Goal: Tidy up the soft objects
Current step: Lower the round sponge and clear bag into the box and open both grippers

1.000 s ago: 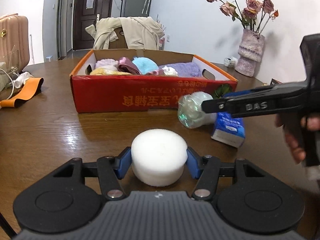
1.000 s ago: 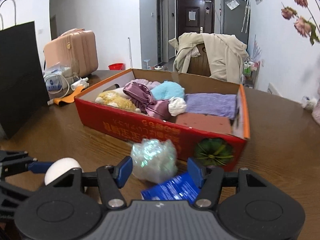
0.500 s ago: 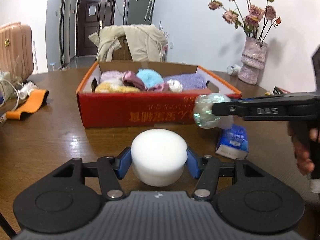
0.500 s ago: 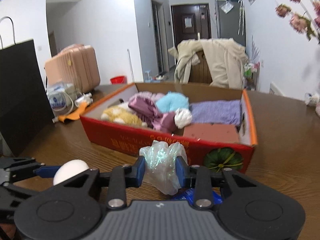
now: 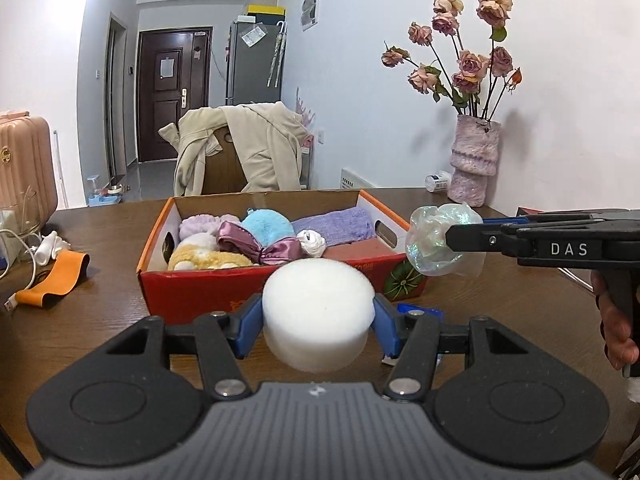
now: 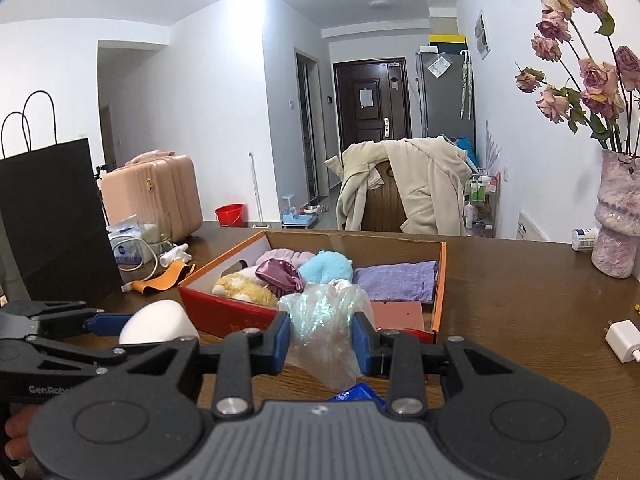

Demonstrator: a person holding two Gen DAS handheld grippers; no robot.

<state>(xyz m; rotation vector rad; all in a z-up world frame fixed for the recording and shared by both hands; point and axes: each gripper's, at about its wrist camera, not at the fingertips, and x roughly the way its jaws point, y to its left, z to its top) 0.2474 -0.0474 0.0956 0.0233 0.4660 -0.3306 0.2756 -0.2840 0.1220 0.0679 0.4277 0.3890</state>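
Observation:
My left gripper [image 5: 318, 326] is shut on a white round sponge [image 5: 318, 310] and holds it above the table, in front of the red cardboard box [image 5: 240, 292]. My right gripper [image 6: 322, 342] is shut on a crumpled iridescent plastic bag [image 6: 324, 320], lifted near the box's front right corner; the bag also shows in the left wrist view [image 5: 434, 242]. The box [image 6: 224, 314] holds several soft things: a yellow plush [image 5: 200, 258], a purple satin bow [image 5: 256, 244], a blue plush [image 5: 264, 224] and a lilac towel [image 5: 332, 222].
A blue packet [image 5: 420, 314] lies on the table under the grippers. An orange band [image 5: 56, 278] and white cables lie at the left. A vase of roses [image 5: 474, 160] stands at the back right. A black paper bag [image 6: 52, 220] stands left; a white charger [image 6: 624, 338] lies right.
My right gripper closed on the plastic bag and lifted it off the table. Both grippers rose with their loads, and the box's inside came more into view.

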